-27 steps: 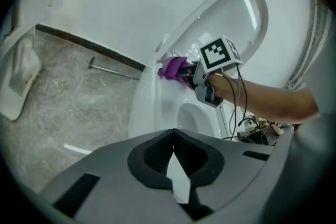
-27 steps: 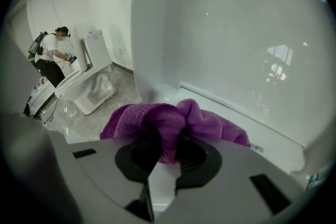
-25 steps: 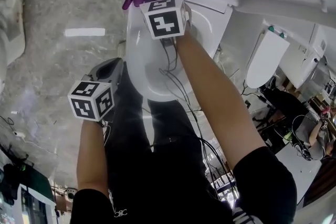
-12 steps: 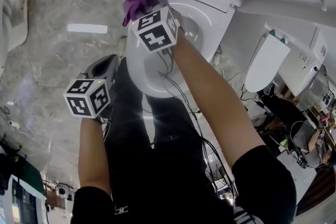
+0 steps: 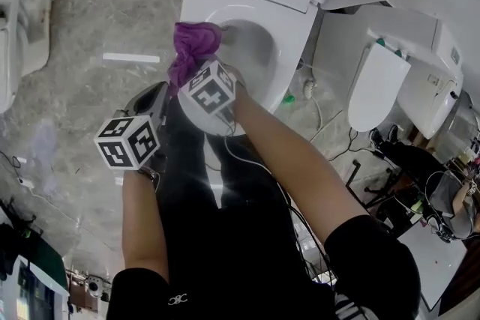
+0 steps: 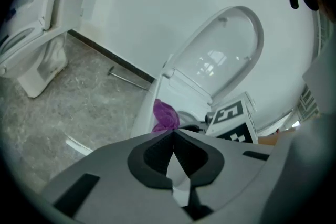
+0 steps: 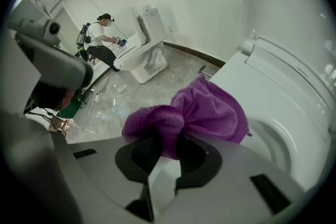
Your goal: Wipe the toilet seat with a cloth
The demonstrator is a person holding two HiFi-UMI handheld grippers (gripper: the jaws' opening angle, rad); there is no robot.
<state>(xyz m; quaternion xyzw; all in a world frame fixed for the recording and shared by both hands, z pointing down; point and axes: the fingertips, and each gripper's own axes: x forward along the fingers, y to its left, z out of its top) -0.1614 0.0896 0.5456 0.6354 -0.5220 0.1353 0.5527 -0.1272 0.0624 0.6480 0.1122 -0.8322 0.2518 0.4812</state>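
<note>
Marbled grey floor (image 5: 82,7), white toilet (image 5: 296,26) standing

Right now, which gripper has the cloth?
The right gripper: its jaws pinch the purple cloth. The left gripper is shut with nothing between its jaws.

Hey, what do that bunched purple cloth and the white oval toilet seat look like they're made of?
Purple cloth: soft fuzzy fabric, probably microfibre or terry; matte nap, limp folds. White toilet seat: hard, smooth, glossy, likely plastic, possibly ceramic; soft highlights show.
</note>
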